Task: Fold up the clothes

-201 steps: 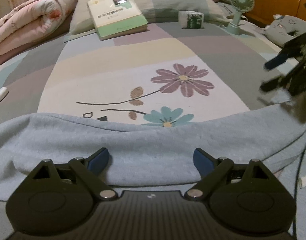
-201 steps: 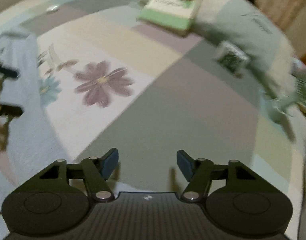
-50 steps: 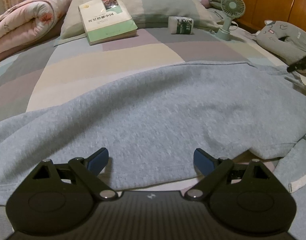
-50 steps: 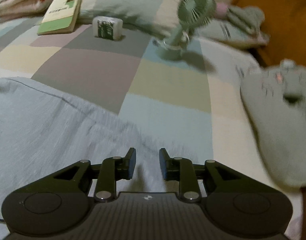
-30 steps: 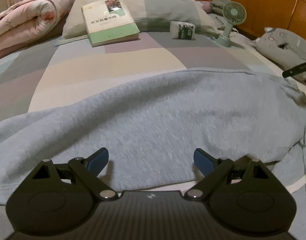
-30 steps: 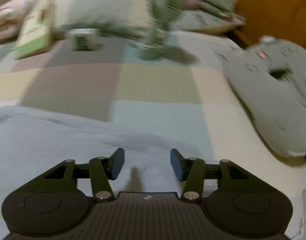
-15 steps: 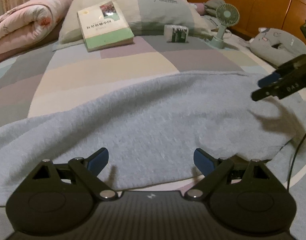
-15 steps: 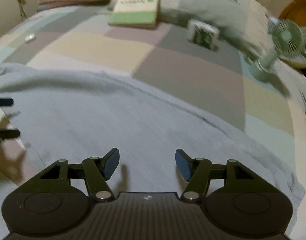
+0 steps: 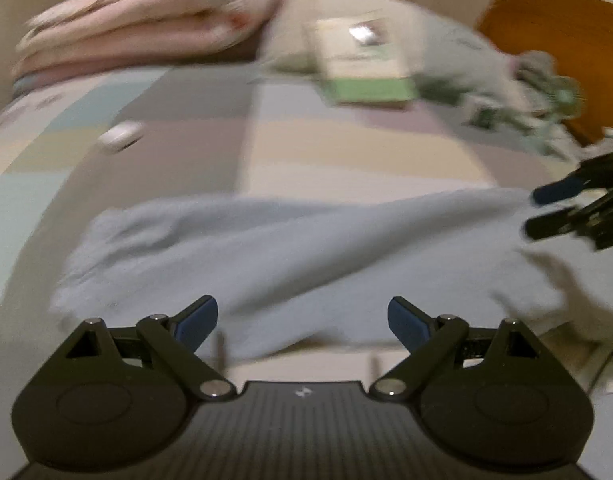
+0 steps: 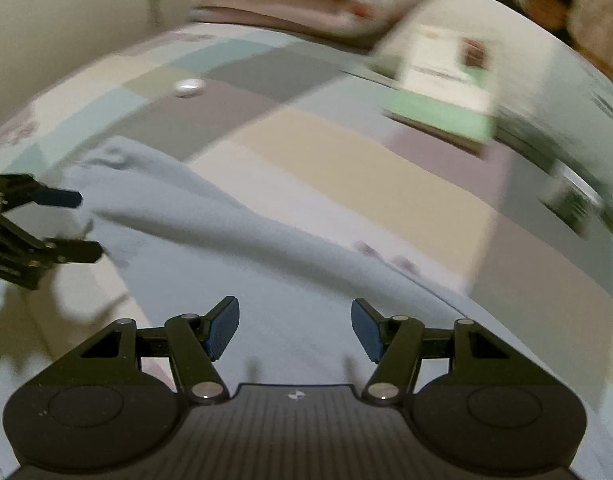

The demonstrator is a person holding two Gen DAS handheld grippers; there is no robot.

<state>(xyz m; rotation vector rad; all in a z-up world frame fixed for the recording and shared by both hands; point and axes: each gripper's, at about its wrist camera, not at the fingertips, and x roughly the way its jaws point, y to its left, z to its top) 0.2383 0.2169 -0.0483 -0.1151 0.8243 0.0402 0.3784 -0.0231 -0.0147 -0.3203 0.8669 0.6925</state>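
Observation:
A light blue-grey garment (image 9: 306, 248) lies spread across the patchwork bedsheet, its left end bunched into soft folds. My left gripper (image 9: 302, 320) hovers open over the garment's near edge with nothing between its blue pads. The right gripper (image 10: 294, 328) is open too, low over the cloth (image 10: 226, 264), and it holds nothing. In the left wrist view the right gripper (image 9: 546, 210) pokes in from the right above the garment. In the right wrist view the left gripper (image 10: 86, 224) shows at the left edge, beside the garment's end. Both views are motion-blurred.
At the head of the bed, a green-and-white book (image 9: 366, 76) leans on a pillow (image 9: 446, 52). A rolled pink quilt (image 9: 138, 32) lies back left. There is a small white object (image 9: 120, 140) on the sheet at left. A wooden headboard (image 9: 554, 32) stands back right.
Both views have swung left along the bed. The right gripper has moved left across the garment and closer to the left one. Its jaws stand slightly wider than a second ago.

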